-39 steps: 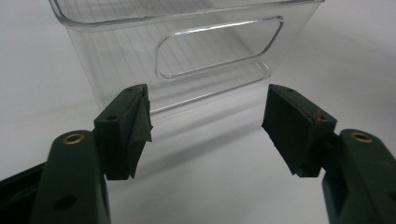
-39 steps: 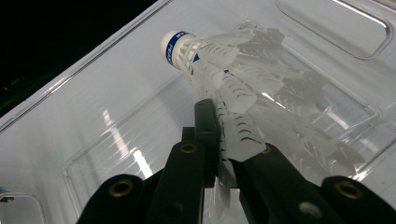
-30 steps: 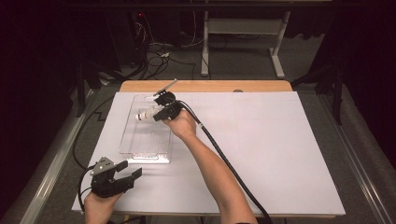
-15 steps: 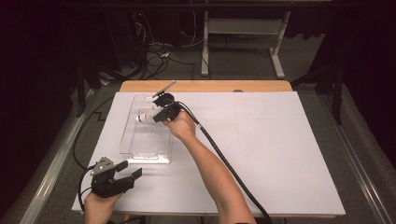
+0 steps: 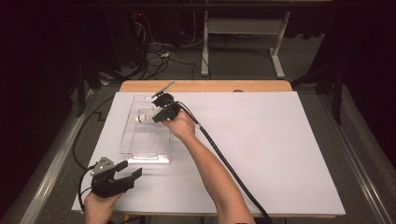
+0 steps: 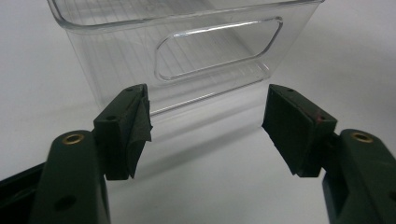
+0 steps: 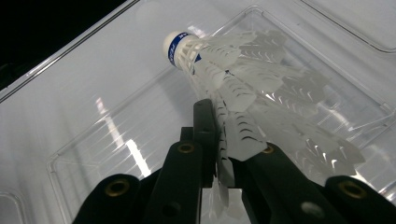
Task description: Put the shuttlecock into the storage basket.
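Since the earlier frames, little has shifted: the right gripper [image 5: 159, 115] with its shuttlecock [image 5: 144, 117] has stayed over the far end of the clear bin, perhaps a touch lower, and the left gripper [image 5: 125, 176] has kept its place at the lower left of the high view.

Between the right jaws, seen in the right gripper view, the white feather skirt of the shuttlecock [image 7: 243, 88] is pinched: the two black jaws stand almost together at the bottom centre of the frame with feathers clamped in the narrow gap. Its cork tip, ringed by a blue band, points toward the upper left of that frame. Beneath it lies the ribbed floor of the clear plastic bin [image 7: 93, 140]; whether the shuttlecock touches that floor cannot be told.

Jaws of the left gripper [image 6: 205, 126] stand wide apart in its own view, one at the left, one at the right, with nothing between them but white tabletop. Ahead of them, in the upper half of the frame, is the near end wall of the bin [image 6: 116, 60] with its cut-out handle.

Outward, in the high view, the bin [image 5: 128, 144] sits left of centre on the white table [image 5: 280, 149], the right forearm reaches diagonally up from the bottom edge, and a black cable [image 5: 224, 158] trails along it.
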`<state>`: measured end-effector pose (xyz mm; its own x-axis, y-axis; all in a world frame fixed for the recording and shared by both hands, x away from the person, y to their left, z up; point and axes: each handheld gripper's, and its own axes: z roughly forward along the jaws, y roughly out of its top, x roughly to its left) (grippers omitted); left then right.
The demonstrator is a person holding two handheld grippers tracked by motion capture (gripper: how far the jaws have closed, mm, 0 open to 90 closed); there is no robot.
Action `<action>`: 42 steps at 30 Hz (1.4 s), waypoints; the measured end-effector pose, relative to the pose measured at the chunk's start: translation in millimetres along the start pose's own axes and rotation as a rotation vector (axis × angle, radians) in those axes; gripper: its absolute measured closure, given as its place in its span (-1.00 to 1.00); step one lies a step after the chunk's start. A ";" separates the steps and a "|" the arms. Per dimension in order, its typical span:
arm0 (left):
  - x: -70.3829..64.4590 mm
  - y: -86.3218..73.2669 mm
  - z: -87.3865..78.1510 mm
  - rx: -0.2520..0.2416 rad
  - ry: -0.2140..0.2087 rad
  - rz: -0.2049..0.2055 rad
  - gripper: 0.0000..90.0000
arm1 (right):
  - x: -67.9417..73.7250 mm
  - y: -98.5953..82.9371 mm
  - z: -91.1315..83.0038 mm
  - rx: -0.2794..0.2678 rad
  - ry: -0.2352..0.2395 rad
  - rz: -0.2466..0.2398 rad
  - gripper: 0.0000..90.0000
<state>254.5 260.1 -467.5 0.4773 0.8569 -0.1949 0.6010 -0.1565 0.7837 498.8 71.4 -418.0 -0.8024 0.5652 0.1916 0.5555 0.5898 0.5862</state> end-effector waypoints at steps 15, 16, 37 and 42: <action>0.1 -0.1 -0.1 -0.002 -0.001 0.000 -0.26 | -0.5 0.3 3.3 0.013 -0.013 -0.011 0.91; 0.0 -0.1 -0.1 -0.002 0.000 0.000 -0.27 | -0.5 0.4 3.3 0.014 -0.011 -0.009 0.91; 0.1 0.0 0.0 -0.002 -0.002 0.001 -0.26 | -2.1 -1.7 4.4 0.051 -0.019 -0.002 0.46; 0.3 0.1 -0.1 -0.003 -0.003 0.002 -0.26 | -2.9 -1.4 0.9 0.051 -0.014 -0.006 0.45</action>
<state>254.6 260.3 -467.4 0.4801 0.8552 -0.1951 0.5984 -0.1566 0.7857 500.5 69.5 -420.1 -0.8026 0.5698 0.1767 0.5615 0.6214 0.5464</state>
